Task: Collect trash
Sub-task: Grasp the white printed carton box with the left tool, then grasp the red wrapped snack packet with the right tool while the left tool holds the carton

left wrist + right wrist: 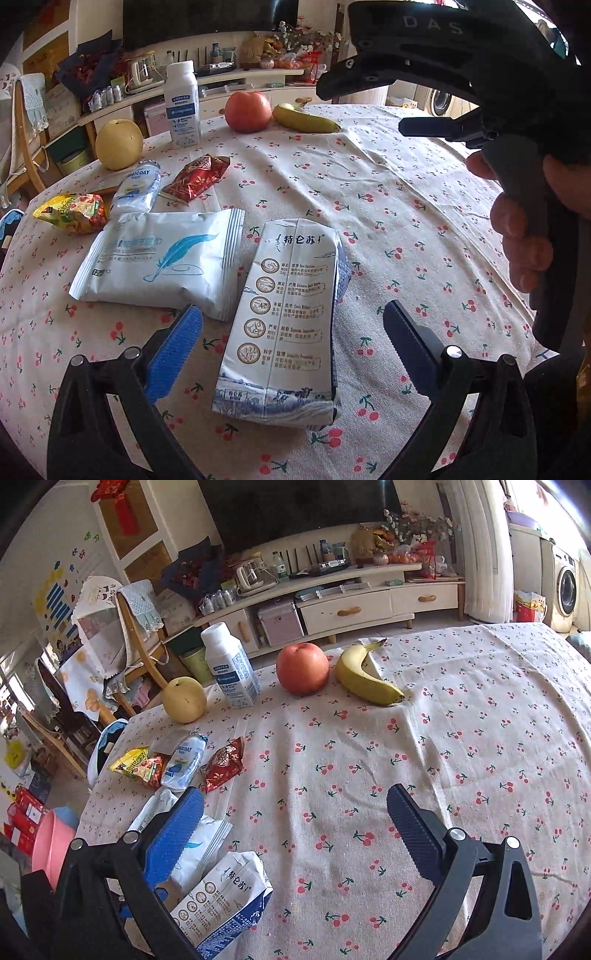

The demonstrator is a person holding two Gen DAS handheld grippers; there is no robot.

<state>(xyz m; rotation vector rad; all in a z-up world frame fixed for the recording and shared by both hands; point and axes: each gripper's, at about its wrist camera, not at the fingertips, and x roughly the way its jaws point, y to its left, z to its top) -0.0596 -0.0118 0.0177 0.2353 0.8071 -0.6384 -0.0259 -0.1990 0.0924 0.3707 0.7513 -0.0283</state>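
- The left gripper (291, 332) hangs low over the counter (388, 206), which wears a cream woven cloth printed with small red cherries; its jaws stand wide apart and hold nothing.
- Between those jaws lies a flattened white-and-blue paper milk carton (284, 325), creased and crushed, printed side up, its length running along the fingers.
- Just left of the carton, touching it at one corner, sits a soft white plastic wipes pack (159, 262) with a blue feather print and crimped ends.
- Farther back lie a crumpled white-and-blue plastic pouch (137, 186), a shiny red foil wrapper (197, 179) and a yellow-and-red crinkled snack packet (74, 214), close together.
- At the far edge stand a round yellow pear (119, 144), an upright white plastic bottle (181, 103), a smooth red apple (248, 111) and a curved yellow banana (304, 119).
- The right gripper (295, 830) hovers above bare cloth to the right of the trash, jaws open wide and empty; a hand (524, 236) grips its black handle.
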